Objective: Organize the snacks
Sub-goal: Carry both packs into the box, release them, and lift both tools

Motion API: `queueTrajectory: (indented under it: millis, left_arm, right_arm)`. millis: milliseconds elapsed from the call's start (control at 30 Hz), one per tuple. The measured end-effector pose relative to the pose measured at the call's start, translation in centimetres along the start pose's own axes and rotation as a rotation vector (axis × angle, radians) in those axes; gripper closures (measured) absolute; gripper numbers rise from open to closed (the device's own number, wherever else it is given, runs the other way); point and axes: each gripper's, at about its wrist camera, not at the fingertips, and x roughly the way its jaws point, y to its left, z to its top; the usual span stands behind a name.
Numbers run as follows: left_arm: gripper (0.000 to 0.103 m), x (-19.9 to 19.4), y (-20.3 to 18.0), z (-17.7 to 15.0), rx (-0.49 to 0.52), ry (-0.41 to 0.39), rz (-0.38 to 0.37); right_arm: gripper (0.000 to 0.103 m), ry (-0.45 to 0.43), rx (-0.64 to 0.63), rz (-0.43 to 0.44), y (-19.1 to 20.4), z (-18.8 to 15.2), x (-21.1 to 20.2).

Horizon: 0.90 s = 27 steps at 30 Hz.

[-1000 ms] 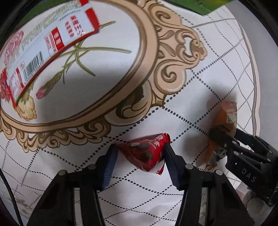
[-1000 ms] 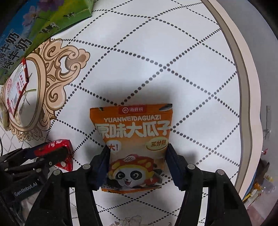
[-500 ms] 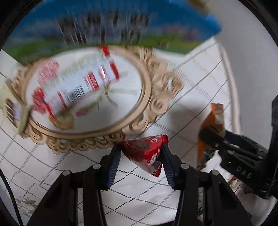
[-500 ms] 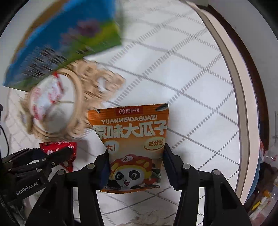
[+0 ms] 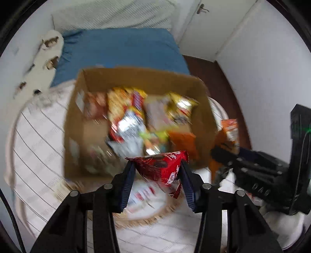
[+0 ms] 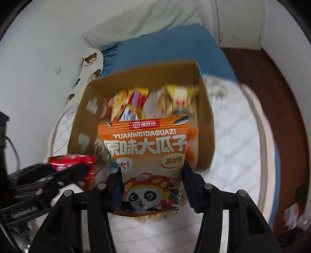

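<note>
two snacks clamped between tongs

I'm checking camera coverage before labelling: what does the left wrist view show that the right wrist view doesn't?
Only the left wrist view shows the red packet whole, clamped in the left gripper, and the door handle.

Only the right wrist view shows the front of the orange seed bag, with panda and lettering, held in the right gripper.

Both show the cardboard box of snacks, the blue blanket and the bear pillow.
</note>
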Motion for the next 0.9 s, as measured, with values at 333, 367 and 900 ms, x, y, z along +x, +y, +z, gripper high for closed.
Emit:
queueTrajectory:
  millis: [333,367,900]
  left_arm:
    - [0.059,8.6,6.2,6.9,-0.015,0.154,0.204]
    - [0.059,9.7,6.6,7.2,-0.019,0.169,0.221]
    - [0.018,16.5,8.8,8.0,-0.051,0.255,0.238]
  right_arm:
    - [0.047,0.154,-0.038,-0.180,-1.2,8.6,9.0]
    - [0.047,0.166,-0.038,-0.188,-1.3,8.8,9.7]
    - [0.008,0.244,0.008,-0.229,-3.1,9.4,15.1]
